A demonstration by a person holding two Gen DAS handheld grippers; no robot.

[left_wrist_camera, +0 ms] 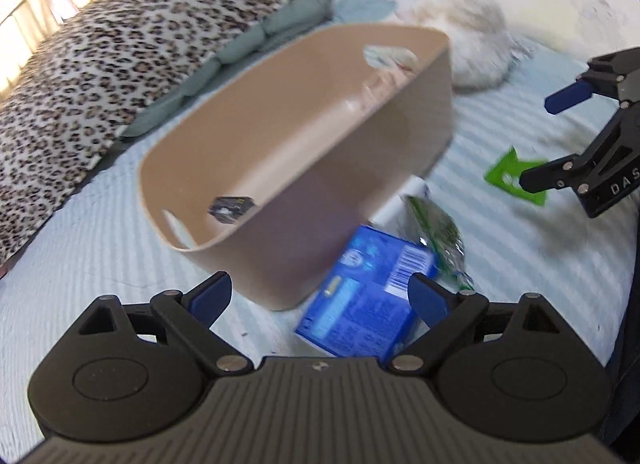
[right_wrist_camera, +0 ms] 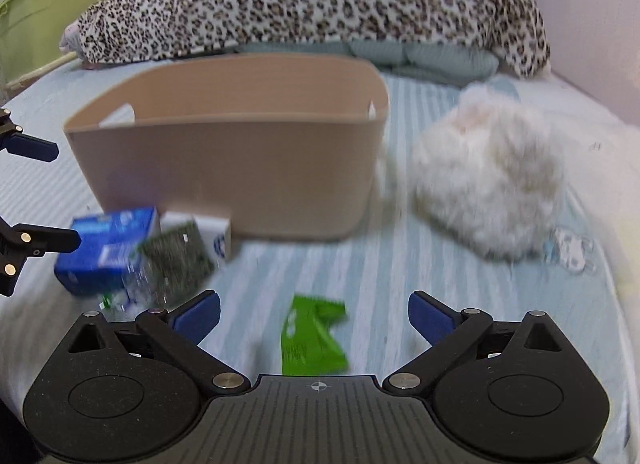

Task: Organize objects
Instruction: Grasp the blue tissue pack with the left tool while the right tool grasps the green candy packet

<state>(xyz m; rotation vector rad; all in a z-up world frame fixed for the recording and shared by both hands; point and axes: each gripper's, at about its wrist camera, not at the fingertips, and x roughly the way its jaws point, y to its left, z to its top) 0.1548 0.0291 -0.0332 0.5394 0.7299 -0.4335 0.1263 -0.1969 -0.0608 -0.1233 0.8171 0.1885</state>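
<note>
The left gripper (left_wrist_camera: 320, 296), jaws spread and empty, hovers over the blue box (left_wrist_camera: 368, 304) lying against the tan bin (left_wrist_camera: 280, 167), so pickup seems next: lower and close across the box. Farther right, the right gripper (right_wrist_camera: 314, 318), equally released, frames the green packet (right_wrist_camera: 312, 338) on open bedsheet (right_wrist_camera: 400, 264), clear of the bin wall.

The left tool (left_wrist_camera: 320, 296) is spread wide, nothing between its blue pads. The right tool (right_wrist_camera: 314, 314) is likewise wide apart, gripping nothing.
</note>
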